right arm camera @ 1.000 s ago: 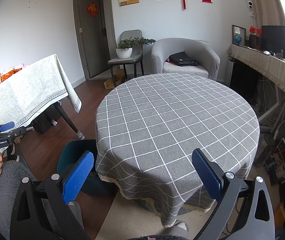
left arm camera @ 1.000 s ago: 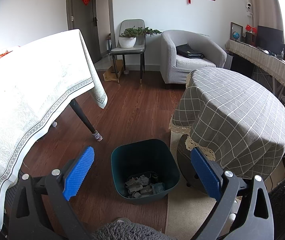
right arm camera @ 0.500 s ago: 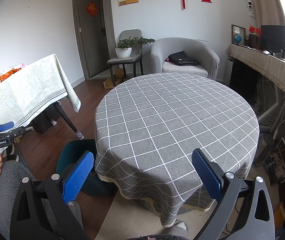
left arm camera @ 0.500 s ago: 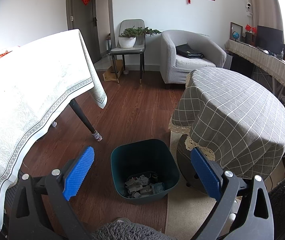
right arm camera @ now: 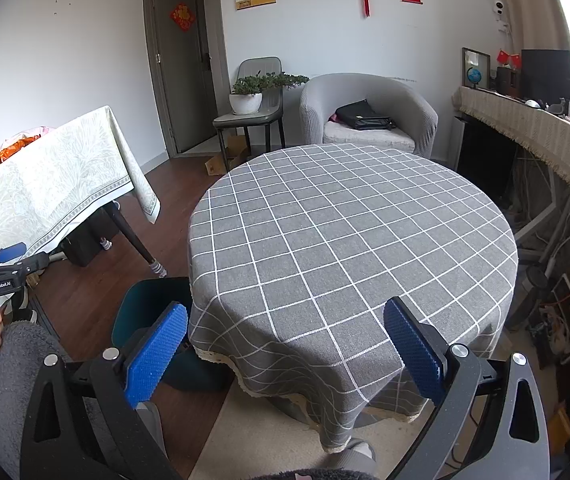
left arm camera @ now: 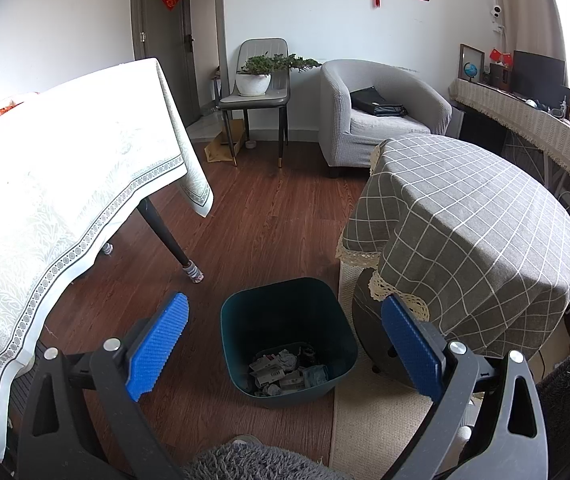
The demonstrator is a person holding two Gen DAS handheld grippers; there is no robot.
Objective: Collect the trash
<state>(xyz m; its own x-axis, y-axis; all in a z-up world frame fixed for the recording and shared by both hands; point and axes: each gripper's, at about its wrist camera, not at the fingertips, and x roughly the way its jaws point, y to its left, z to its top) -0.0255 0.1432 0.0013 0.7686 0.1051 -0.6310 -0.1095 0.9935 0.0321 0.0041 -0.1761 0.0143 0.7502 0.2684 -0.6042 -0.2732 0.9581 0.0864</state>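
Observation:
A dark teal bin [left arm camera: 245,320] stands on the wood floor beside the round table, with crumpled paper trash [left arm camera: 285,372] in its bottom. My left gripper [left arm camera: 285,344] is open and empty, held above and in front of the bin. The bin's edge [right arm camera: 145,300] shows in the right wrist view, partly hidden under the tablecloth. My right gripper [right arm camera: 285,344] is open and empty over the near edge of the round table with the grey checked cloth [right arm camera: 345,232]. The left gripper [right arm camera: 1,268] shows at the far left of the right wrist view.
A table with a white patterned cloth [left arm camera: 65,184] stands on the left, its dark leg [left arm camera: 165,232] near the bin. A grey armchair [left arm camera: 381,120] and a chair with a potted plant [left arm camera: 257,84] stand at the back. A beige rug [left arm camera: 381,416] lies under the round table.

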